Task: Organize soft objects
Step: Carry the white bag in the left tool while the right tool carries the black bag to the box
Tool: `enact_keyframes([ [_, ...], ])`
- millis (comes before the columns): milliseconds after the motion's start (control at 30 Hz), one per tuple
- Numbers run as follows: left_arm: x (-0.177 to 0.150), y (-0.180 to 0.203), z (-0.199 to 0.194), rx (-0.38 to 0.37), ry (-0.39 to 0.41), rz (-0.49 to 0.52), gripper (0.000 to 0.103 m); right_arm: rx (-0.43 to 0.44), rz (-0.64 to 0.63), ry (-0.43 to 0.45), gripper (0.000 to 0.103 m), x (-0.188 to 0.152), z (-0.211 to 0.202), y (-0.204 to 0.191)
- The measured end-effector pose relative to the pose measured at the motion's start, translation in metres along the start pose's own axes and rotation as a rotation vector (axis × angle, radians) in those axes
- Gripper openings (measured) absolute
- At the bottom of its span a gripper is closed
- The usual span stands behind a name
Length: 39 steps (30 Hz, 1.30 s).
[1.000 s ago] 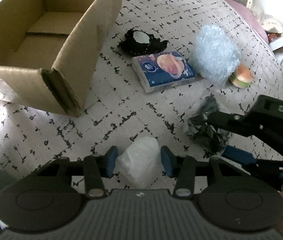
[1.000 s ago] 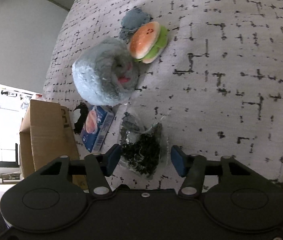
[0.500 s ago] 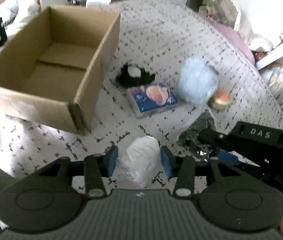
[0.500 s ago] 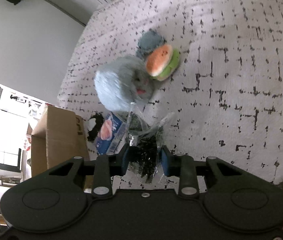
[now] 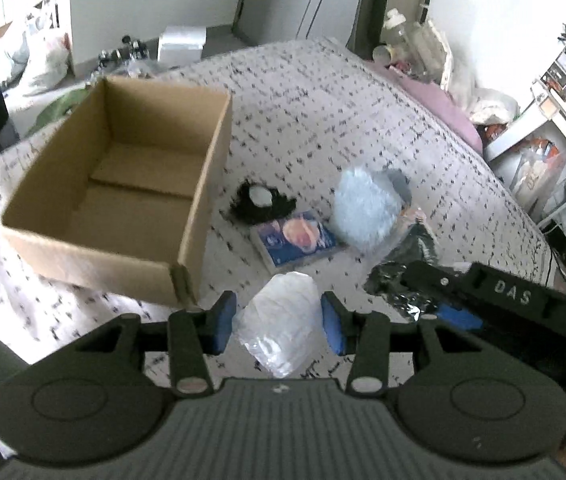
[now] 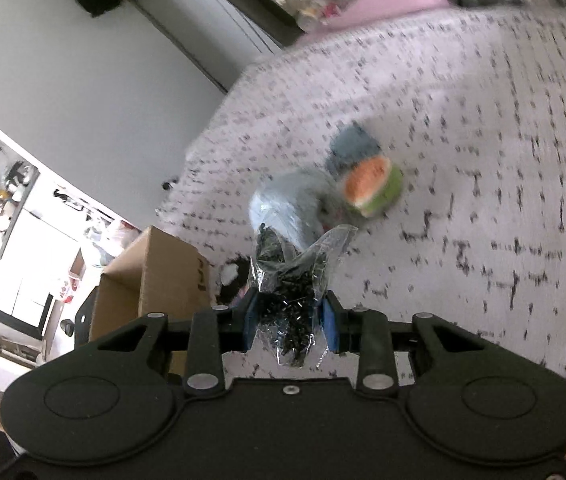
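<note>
My left gripper (image 5: 279,326) is shut on a clear bag of white stuff (image 5: 281,328), held above the patterned bed. My right gripper (image 6: 289,322) is shut on a clear bag of black stuff (image 6: 289,304), also lifted; it shows in the left wrist view (image 5: 403,280) beside the right gripper's body. An open empty cardboard box (image 5: 123,208) lies to the left on the bed. A blue fluffy toy (image 5: 365,210), a tissue pack (image 5: 297,240) and a black-and-white plush (image 5: 261,202) lie between. A burger plush (image 6: 373,186) lies by the blue toy (image 6: 287,208).
The bed cover (image 5: 323,112) runs far back; its edge drops off at the right toward white shelves (image 5: 563,120). Pink bedding and clutter (image 5: 435,80) sit at the bed's far end. The box corner shows in the right wrist view (image 6: 155,276).
The right gripper closed on the black bag and lifted it. Both grippers rose from the bed with their bags, so the view widened and the box looks farther away.
</note>
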State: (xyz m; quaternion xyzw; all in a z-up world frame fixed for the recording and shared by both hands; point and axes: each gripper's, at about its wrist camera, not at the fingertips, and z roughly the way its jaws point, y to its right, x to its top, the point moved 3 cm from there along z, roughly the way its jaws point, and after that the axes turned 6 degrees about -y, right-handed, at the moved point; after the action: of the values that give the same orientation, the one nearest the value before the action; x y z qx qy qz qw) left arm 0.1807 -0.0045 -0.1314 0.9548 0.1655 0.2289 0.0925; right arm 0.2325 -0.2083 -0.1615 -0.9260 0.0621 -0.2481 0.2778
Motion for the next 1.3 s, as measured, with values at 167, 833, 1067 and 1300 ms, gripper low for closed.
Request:
enact_keyframes([
  [167, 0.012, -0.007, -0.016, 0.02, 0.048, 0.008, 0.045, 0.036, -0.037, 0.028, 0.032, 0.004, -0.003, -0.007],
  [833, 0.056, -0.051, -0.042, 0.092, 0.118, -0.001, 0.045, 0.094, -0.28, 0.03, 0.032, 0.022, 0.026, -0.072],
  [1067, 0.064, -0.068, -0.041, 0.108, 0.11, -0.014, 0.045, 0.123, -0.328, 0.051, 0.032, 0.026, 0.027, -0.091],
  [1300, 0.071, -0.087, -0.036, 0.118, 0.102, -0.041, 0.045, 0.182, -0.384, 0.057, 0.032, 0.028, 0.034, -0.11],
])
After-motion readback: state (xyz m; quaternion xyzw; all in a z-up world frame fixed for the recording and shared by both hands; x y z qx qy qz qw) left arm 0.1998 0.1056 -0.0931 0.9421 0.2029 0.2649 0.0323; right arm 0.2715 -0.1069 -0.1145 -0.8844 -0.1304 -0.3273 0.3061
